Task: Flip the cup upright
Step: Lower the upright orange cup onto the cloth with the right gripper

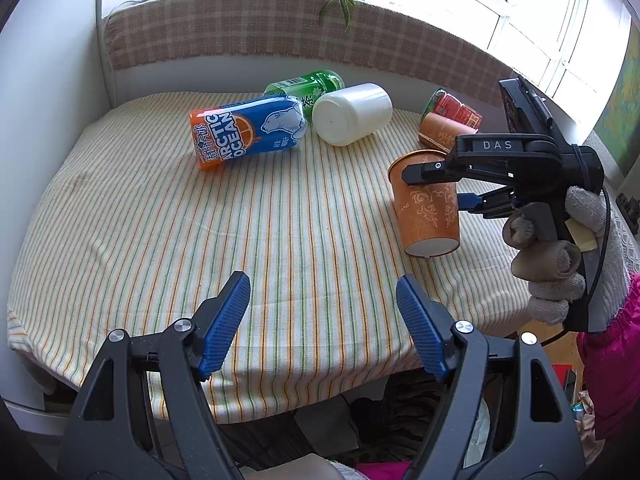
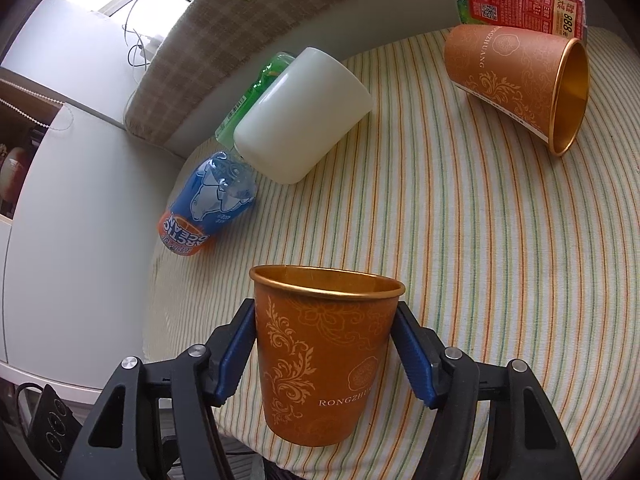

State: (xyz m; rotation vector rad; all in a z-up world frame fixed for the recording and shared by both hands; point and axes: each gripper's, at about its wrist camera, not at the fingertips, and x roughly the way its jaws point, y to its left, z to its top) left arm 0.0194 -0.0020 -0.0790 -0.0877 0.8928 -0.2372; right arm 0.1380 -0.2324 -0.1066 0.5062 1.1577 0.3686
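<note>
My right gripper (image 2: 324, 344) is shut on an orange paper cup (image 2: 320, 360) with a gold rim, mouth up, held above the striped tablecloth (image 2: 460, 260). In the left wrist view the same cup (image 1: 428, 208) hangs tilted in the right gripper (image 1: 432, 184) at the table's right side, its white base clear of the cloth. My left gripper (image 1: 324, 312) is open and empty over the table's near edge. A second orange cup (image 2: 520, 80) lies on its side at the far right; it also shows in the left wrist view (image 1: 440, 132).
A white cup (image 1: 352, 114) lies on its side at the back. An Arctic Ocean bottle (image 1: 248, 132), a green bottle (image 1: 304, 86) and a red-labelled bottle (image 1: 456, 108) lie around it. A checked bench back (image 1: 280, 28) stands behind the table.
</note>
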